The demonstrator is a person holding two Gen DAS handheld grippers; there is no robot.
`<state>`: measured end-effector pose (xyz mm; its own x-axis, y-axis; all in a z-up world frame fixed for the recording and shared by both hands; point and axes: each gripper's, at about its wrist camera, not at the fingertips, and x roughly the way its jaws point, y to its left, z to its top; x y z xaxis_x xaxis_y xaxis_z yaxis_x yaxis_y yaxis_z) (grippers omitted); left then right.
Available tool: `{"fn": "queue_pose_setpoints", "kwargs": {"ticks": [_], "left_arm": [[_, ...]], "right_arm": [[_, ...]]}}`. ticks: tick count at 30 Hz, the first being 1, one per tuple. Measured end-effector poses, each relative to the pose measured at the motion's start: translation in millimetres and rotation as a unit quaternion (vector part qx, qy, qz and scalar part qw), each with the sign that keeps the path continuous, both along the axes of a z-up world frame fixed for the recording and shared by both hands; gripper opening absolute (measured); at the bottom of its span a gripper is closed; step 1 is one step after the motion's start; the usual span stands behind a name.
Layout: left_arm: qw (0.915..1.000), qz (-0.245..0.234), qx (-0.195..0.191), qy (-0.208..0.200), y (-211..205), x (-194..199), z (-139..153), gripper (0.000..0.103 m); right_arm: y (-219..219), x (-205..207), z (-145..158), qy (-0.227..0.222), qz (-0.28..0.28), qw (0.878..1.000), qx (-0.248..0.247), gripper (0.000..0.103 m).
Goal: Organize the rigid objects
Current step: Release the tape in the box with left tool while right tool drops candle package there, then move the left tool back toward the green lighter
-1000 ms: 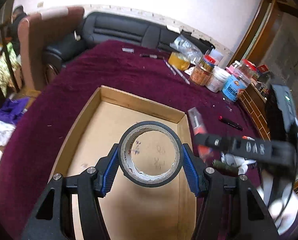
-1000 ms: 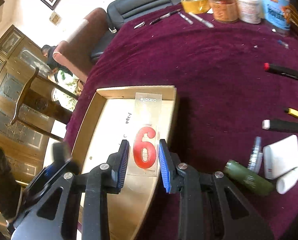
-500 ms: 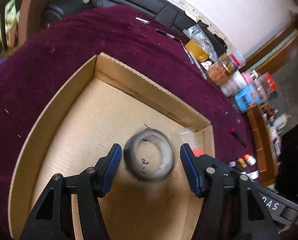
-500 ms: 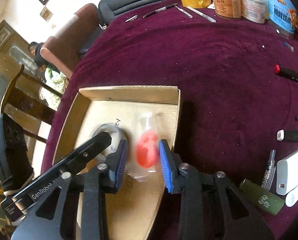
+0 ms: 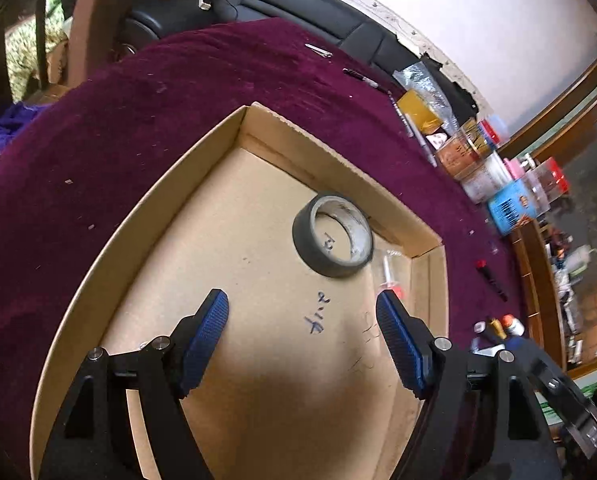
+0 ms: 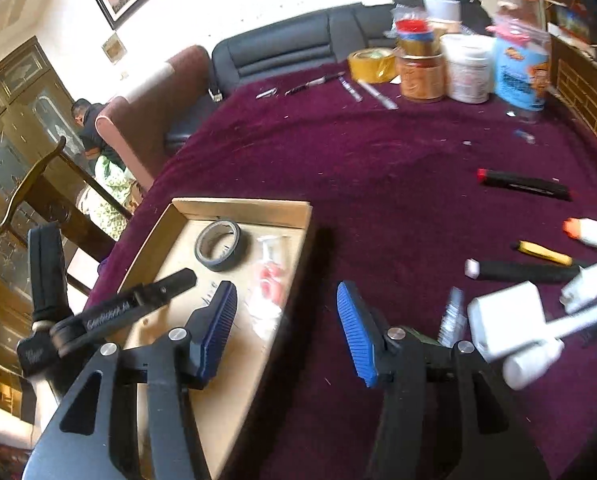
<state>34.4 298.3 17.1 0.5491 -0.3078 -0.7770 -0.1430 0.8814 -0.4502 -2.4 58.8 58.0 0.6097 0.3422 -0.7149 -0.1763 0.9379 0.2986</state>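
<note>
A shallow cardboard box (image 5: 234,136) (image 6: 238,203) lies on the purple tablecloth. Inside it, near the far right corner, a black tape roll (image 5: 333,235) (image 6: 221,244) lies flat. Beside the roll lies a clear packet with a red number candle (image 5: 390,276) (image 6: 269,276). My left gripper (image 5: 302,316) hangs over the box floor short of the roll, its jaws opening with nothing between them. My right gripper (image 6: 286,312) is above the box's right wall, its jaws opening and empty, the packet lying clear of them. The left gripper's black finger (image 6: 138,304) shows in the right wrist view.
To the right of the box lie markers (image 6: 522,186), a yellow pen (image 6: 542,253), a white box (image 6: 506,320) and small bottles. Jars and a yellow tape roll (image 6: 372,65) stand at the table's far edge. A sofa and a chair are behind the table.
The left gripper let go of the tape roll, which now lies in the box. The right gripper released the candle packet into the box and drew back to the right. Both jaws widened.
</note>
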Motion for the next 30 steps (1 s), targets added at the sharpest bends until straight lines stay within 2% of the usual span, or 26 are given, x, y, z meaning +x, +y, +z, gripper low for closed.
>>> {"fn": "queue_pose_setpoints", "kwargs": {"ticks": [3,9,11,14,16,20,22,28,30], "left_arm": [[0.9994,-0.005,0.035,0.001,-6,-12,0,0.072],[0.9998,0.005,0.017,-0.003,-1,-24,3,0.075],[0.9996,0.009,0.025,-0.006,-8,-29,11,0.075],[0.9977,-0.014,0.050,-0.044,-36,-53,38,0.075],[0.9937,-0.031,0.084,-0.068,-59,-69,53,0.075],[0.9812,-0.046,0.159,-0.099,-109,-97,69,0.075],[0.9723,-0.045,0.203,-0.106,-132,-108,71,0.076],[0.9585,-0.066,0.257,-0.105,-171,-117,66,0.076],[0.9580,-0.072,0.259,-0.100,-178,-119,64,0.076]], "right_arm": [[-21,-19,1,-0.004,-0.011,1.000,0.014,0.051],[-63,-51,-5,-0.010,-0.051,0.998,0.040,0.051],[-76,-63,-4,-0.023,-0.070,0.996,0.044,0.051],[-89,-82,1,-0.058,-0.103,0.993,0.028,0.056],[-97,-91,2,-0.081,-0.129,0.988,0.013,0.066],[-109,-95,-1,-0.091,-0.146,0.985,-0.002,0.066],[-115,-97,-3,-0.090,-0.148,0.985,0.001,0.066],[-147,-106,-13,-0.084,-0.172,0.981,0.010,0.066],[-160,-109,-17,-0.081,-0.181,0.980,0.019,0.066]]}}
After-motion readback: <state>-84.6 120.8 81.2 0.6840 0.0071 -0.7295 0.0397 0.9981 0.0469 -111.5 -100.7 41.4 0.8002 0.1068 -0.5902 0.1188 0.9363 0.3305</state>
